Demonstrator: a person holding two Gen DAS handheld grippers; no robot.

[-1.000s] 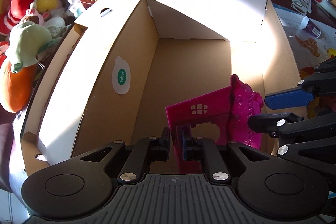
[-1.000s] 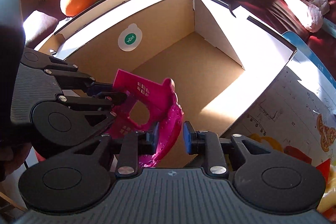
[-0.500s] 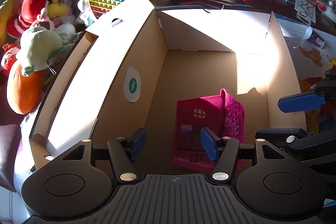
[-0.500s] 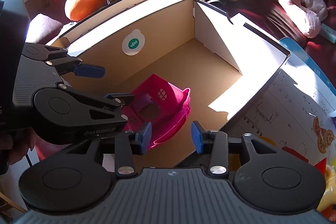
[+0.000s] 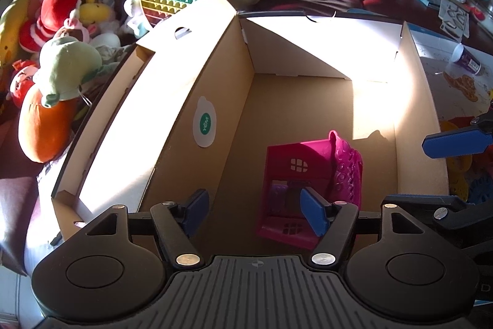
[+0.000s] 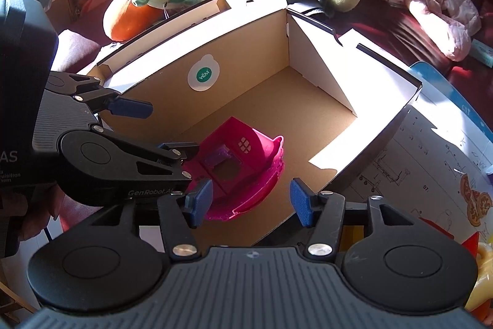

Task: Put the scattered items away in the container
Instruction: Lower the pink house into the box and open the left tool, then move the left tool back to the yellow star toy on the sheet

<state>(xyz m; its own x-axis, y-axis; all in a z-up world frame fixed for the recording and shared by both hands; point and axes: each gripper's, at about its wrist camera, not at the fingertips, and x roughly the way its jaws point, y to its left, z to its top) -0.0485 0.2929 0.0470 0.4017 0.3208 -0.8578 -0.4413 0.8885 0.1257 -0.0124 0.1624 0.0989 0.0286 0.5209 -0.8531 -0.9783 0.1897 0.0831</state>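
Both tools are built alike. The left gripper (image 5: 255, 215) has a matte black frame: a ribbed grey body plate at the base, two rounded black lobes each with a shallow circular recess, and angular link arms with triangular cut-outs. Silver screw heads mark the pivots. Its fingers (image 5: 314, 215) carry flat blue pads. The right gripper (image 6: 249, 198) shows the same grey ribbing, black lobes, silver screws and blue-padded fingers (image 6: 302, 205). In the right wrist view, pale lettering reading "GenRobot.AI" runs along the left gripper's black arm.
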